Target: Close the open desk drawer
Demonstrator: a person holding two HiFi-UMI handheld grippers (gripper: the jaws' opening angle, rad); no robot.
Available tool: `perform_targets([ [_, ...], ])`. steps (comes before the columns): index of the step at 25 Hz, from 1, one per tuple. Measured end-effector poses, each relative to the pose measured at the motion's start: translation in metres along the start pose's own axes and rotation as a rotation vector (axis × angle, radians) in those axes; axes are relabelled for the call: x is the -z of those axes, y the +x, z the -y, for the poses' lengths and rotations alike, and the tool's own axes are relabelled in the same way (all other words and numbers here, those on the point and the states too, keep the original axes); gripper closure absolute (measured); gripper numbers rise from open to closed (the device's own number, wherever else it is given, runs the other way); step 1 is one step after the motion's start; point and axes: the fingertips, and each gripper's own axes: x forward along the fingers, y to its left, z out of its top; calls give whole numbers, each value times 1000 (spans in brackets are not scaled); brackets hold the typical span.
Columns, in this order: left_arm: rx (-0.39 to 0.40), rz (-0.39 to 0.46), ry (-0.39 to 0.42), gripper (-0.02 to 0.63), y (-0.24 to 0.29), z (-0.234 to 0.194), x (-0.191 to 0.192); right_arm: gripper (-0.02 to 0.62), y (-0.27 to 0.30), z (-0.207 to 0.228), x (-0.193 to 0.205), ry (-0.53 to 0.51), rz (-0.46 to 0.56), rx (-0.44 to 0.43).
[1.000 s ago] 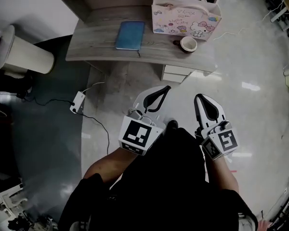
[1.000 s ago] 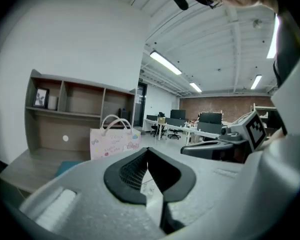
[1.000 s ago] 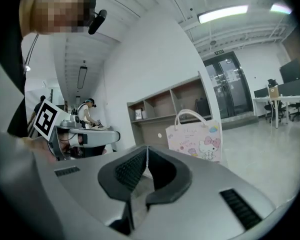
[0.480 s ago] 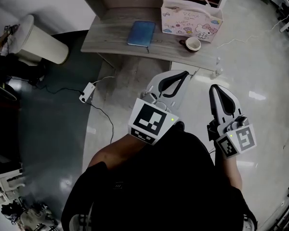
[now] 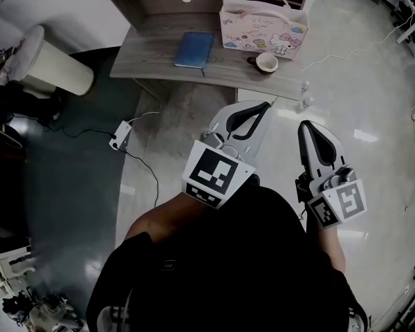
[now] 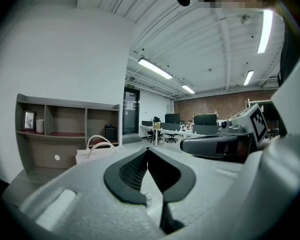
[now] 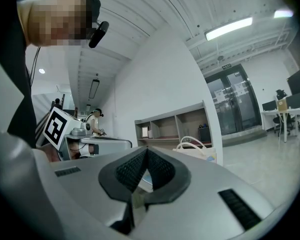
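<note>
Head view, and both grippers sit higher in the picture than a second back, lifted level and pointing toward the desk (image 5: 152, 61). Left gripper (image 5: 263, 108): jaws pressed together with nothing between them, and its own view agrees, showing only the shelf (image 6: 65, 129) and the bag (image 6: 97, 151) beyond the pads. Right gripper (image 5: 306, 126): same story, jaws closed on nothing. The white drawer unit (image 5: 280, 95) tucks under the desk's right near edge, and the left gripper's tip now overlaps it, so only a pale strip shows. Whether a drawer stands out or sits flush, I cannot tell. Both grippers hang well short of it. For the task, that lift reads two ways: closed jaws raised to go in and push a drawer front, or raised clear with the drawer already home
</note>
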Motion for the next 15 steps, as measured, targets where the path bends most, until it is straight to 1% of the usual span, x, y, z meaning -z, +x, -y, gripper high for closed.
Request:
perform_targets([
  [4, -3, -9, -5, 597, -2, 2, 3, 584, -2, 0, 4, 2, -7, -2],
  [9, -19, -15, -11, 597, -4, -6, 7, 584, 3, -2, 10, 9, -19, -12],
  [15, -47, -23, 37, 597, -16, -11, 4, 584, 5, -14, 11, 12, -30, -12],
])
